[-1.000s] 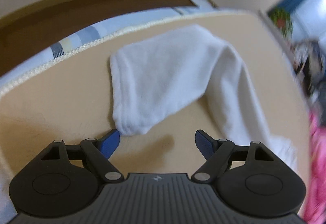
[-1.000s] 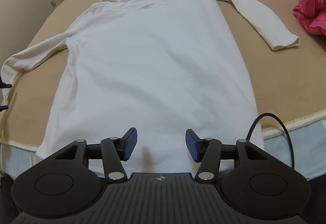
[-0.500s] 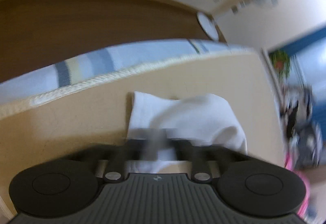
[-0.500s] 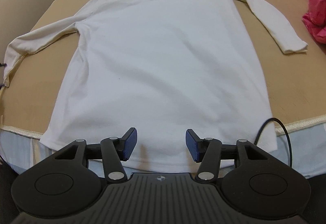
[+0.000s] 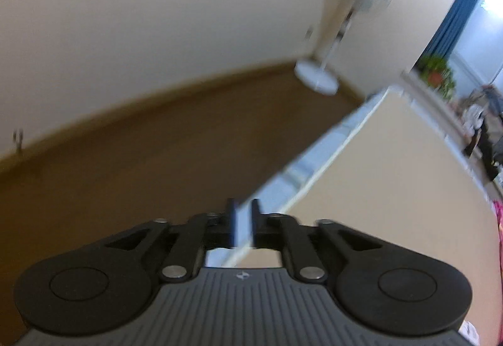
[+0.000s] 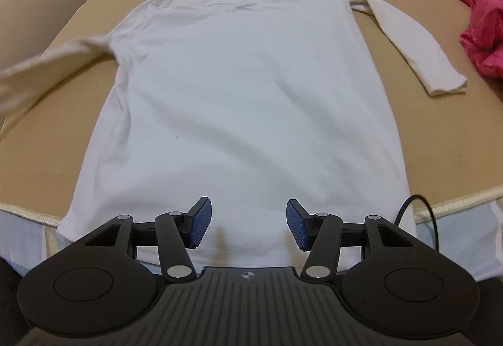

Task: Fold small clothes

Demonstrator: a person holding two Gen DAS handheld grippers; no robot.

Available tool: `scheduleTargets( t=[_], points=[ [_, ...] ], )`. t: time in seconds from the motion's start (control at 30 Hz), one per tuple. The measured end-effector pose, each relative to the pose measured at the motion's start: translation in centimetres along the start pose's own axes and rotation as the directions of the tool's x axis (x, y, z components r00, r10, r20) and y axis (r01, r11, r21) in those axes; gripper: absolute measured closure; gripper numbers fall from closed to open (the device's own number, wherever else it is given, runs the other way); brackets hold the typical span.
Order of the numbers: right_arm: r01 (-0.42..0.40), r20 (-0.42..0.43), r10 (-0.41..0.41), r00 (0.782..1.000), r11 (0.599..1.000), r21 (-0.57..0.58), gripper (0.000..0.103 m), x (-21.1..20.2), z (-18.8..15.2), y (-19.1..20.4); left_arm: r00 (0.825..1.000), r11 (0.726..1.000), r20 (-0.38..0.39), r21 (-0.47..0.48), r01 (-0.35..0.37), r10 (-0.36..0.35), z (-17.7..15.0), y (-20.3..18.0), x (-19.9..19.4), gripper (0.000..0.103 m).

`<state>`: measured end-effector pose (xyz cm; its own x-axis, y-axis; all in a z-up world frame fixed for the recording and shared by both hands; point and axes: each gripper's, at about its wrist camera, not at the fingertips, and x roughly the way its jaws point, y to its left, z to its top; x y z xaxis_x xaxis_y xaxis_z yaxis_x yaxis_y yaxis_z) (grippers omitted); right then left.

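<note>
My right gripper [image 6: 248, 225] jaws hang released above the shirt [image 6: 245, 88], which runs lengthwise straight ahead. Left gripper [image 5: 242, 222] jaws are opening; I cannot tell if they grasp anything.

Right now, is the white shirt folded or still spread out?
Spread out: the white shirt lies flat on the bed, its right sleeve stretched sideways.

Soft matt white cloth shirt [image 6: 251, 88] on a smooth tan mat [image 6: 440, 145]. Far right, crumpled pink cloth [image 6: 481, 16]. Brown floor [image 5: 141, 157], dull sheen.
</note>
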<state>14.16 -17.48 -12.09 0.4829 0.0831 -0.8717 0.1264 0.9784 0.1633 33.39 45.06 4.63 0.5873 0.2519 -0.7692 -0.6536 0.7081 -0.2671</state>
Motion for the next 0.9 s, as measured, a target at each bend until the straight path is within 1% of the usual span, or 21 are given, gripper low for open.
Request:
scheduleTargets(
  t=[0.03,0.07,0.1,0.17,0.23,0.33,0.4,0.43,0.5,0.57,0.6,0.63,0.7,0.83,0.87,0.9],
  points=[
    [-0.004,0.001,0.004,1.000,1.000,0.006,0.048,-0.1,-0.1,-0.1,1.000,1.000,-0.027,-0.010,0.000,0.000,-0.7,-0.1,0.4,0.069],
    [-0.006,0.005,0.006,1.000,1.000,0.008,0.048,-0.3,-0.2,-0.2,0.999,1.000,-0.037,-0.027,0.005,-0.006,-1.9,-0.2,0.6,0.058],
    [-0.006,0.015,0.005,1.000,1.000,0.011,0.048,-0.6,-0.2,-0.5,0.999,0.999,-0.047,-0.035,0.017,-0.019,-3.2,-0.4,0.6,0.053],
    [0.009,0.046,-0.010,0.999,1.000,0.026,0.048,-1.5,0.0,-1.6,0.996,0.998,-0.074,-0.015,0.058,-0.059,-6.0,-1.2,0.3,0.036],
    [0.028,0.085,-0.033,0.996,0.998,0.060,0.048,-2.4,0.5,-3.3,0.990,0.994,-0.100,0.031,0.101,-0.097,-9.5,-2.5,-0.6,0.029],
    [0.053,0.154,-0.073,0.985,0.990,0.131,0.048,-4.0,1.6,-6.8,0.977,0.978,-0.142,0.116,0.176,-0.159,-15.2,-4.9,-2.8,0.026],
    [0.082,0.208,-0.109,0.972,0.987,0.136,0.046,-4.5,2.4,-9.1,0.966,0.963,-0.176,0.162,0.218,-0.189,-19.3,-5.9,-4.5,0.025],
    [0.099,0.232,-0.125,0.965,0.988,0.121,0.044,-4.5,2.9,-9.9,0.961,0.957,-0.196,0.173,0.232,-0.197,-21.2,-6.1,-5.5,0.025],
    [0.160,0.274,-0.172,0.946,0.985,0.066,0.037,-3.6,4.0,-12.0,0.946,0.954,-0.240,0.151,0.259,-0.219,-25.3,-6.2,-7.1,0.024],
    [0.225,0.288,-0.218,0.932,0.974,0.009,0.036,-1.8,5.2,-14.0,0.928,0.957,-0.293,0.108,0.270,-0.229,-28.8,-6.3,-8.7,0.024],
    [0.251,0.288,-0.235,0.928,0.968,-0.019,0.036,-0.7,5.7,-14.7,0.924,0.960,-0.310,0.097,0.264,-0.223,-30.1,-6.5,-9.5,0.024],
    [0.282,0.286,-0.256,0.923,0.958,-0.051,0.036,0.6,6.3,-15.5,0.923,0.962,-0.321,0.100,0.254,-0.210,-31.1,-7.1,-9.5,0.024],
    [0.315,0.251,-0.281,0.926,0.943,-0.108,0.036,3.7,7.5,-17.3,0.927,0.965,-0.331,0.124,0.229,-0.178,-32.7,-8.0,-10.6,0.024],
    [0.334,0.205,-0.300,0.932,0.929,-0.161,0.037,8.1,8.9,-19.7,0.930,0.959,-0.341,0.193,0.210,-0.135,-33.6,-10.6,-11.6,0.024],
    [0.331,0.202,-0.296,0.934,0.929,-0.167,0.040,8.9,9.4,-20.2,0.935,0.956,-0.335,0.216,0.198,-0.118,-33.6,-11.4,-11.7,0.024],
    [0.315,0.205,-0.280,0.938,0.934,-0.168,0.047,9.2,9.8,-20.4,0.938,0.955,-0.330,0.227,0.191,-0.109,-33.5,-11.7,-11.5,0.024]
  ],
)
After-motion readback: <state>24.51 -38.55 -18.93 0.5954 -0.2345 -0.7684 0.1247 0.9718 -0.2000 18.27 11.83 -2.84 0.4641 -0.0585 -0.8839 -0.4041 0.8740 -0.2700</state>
